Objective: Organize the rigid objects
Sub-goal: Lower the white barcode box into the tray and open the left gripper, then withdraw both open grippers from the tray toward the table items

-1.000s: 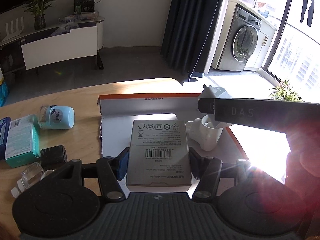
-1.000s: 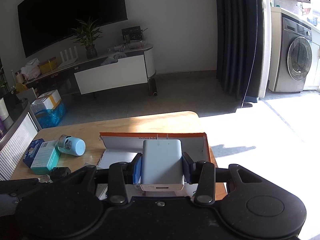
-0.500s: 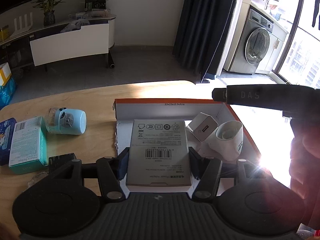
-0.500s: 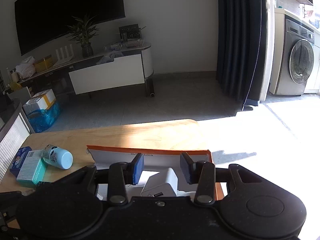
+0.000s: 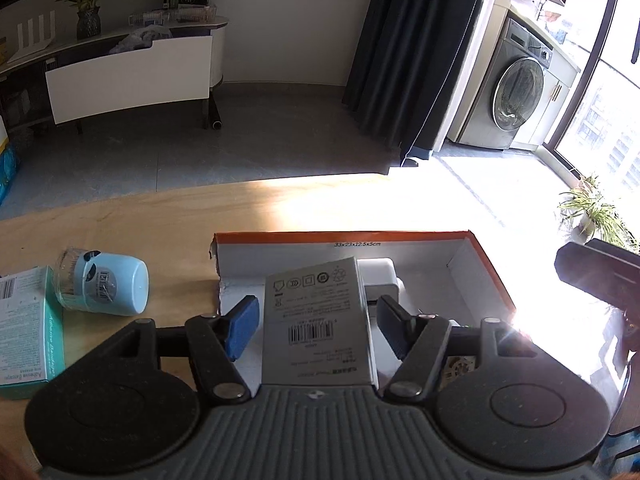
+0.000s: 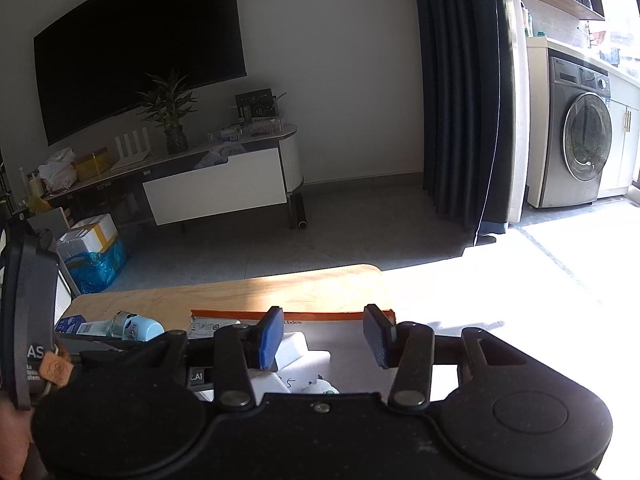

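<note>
Sunlit floor (image 5: 280, 148) (dark curtain (image 5: 416, 52))

Inside the orange-edged box (image 5: 486, 268), the right half of the floor lies bare, room to pass. The grey carton (image 5: 316, 320) and white charger (image 5: 378, 278) fill the left and middle. Outside the left wall, a blue cup (image 5: 110, 288) and teal packet (image 5: 26, 328) crowd the table (image 5: 160, 220); the far strip runs free.

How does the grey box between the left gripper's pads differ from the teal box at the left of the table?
The grey box stands inside the orange-rimmed carton; the teal box lies outside it on the table. The grey box leans tilted, the teal box lies flat. The grey box's barcode is on its upper face, the teal box's near one end. Both are rectangular cardboard packages.
</note>
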`<state>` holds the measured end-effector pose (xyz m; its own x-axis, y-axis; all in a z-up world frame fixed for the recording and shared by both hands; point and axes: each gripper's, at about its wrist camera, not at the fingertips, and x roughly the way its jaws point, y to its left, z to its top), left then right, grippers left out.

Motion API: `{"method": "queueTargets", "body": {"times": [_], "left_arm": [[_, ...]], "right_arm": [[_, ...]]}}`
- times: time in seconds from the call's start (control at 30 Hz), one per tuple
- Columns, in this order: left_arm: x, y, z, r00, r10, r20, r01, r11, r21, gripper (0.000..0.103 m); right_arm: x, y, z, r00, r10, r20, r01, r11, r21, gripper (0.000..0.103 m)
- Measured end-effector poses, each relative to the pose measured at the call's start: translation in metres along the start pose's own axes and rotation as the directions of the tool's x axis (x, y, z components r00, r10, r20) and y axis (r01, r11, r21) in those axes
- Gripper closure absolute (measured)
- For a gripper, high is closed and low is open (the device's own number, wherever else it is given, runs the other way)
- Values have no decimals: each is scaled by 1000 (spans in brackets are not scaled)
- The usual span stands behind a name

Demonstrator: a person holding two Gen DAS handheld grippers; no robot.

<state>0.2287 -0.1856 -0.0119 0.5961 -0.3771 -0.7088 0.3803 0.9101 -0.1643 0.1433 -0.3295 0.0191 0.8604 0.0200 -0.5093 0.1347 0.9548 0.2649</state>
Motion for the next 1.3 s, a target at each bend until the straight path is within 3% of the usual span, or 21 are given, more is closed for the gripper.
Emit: {"method": "queueTargets", "body": {"times": [0.27,0.43,0.6,0.83,1.3], "left_arm": [[-26,9,-10,999,30,11,-30,999,-21,28],[-49,9,-13,997,74,30,-73,997,-20,17],[-69,8,-18,993,103,52,-102,995,-15,12],[-89,15,-30,988,136,73,-134,991,-32,6],[-116,48,-53,978,197,73,-189,976,-104,4]], "right_arm": [[-13,4,-2,1000,22,10,-22,1000,1,45],[-18,12,-4,999,29,15,-29,1000,-9,38],[-22,18,-6,999,32,8,-32,999,-16,26],[-28,31,-13,999,46,-9,-47,999,-19,19],[-28,69,-25,993,102,-51,-105,992,-63,15]]}}
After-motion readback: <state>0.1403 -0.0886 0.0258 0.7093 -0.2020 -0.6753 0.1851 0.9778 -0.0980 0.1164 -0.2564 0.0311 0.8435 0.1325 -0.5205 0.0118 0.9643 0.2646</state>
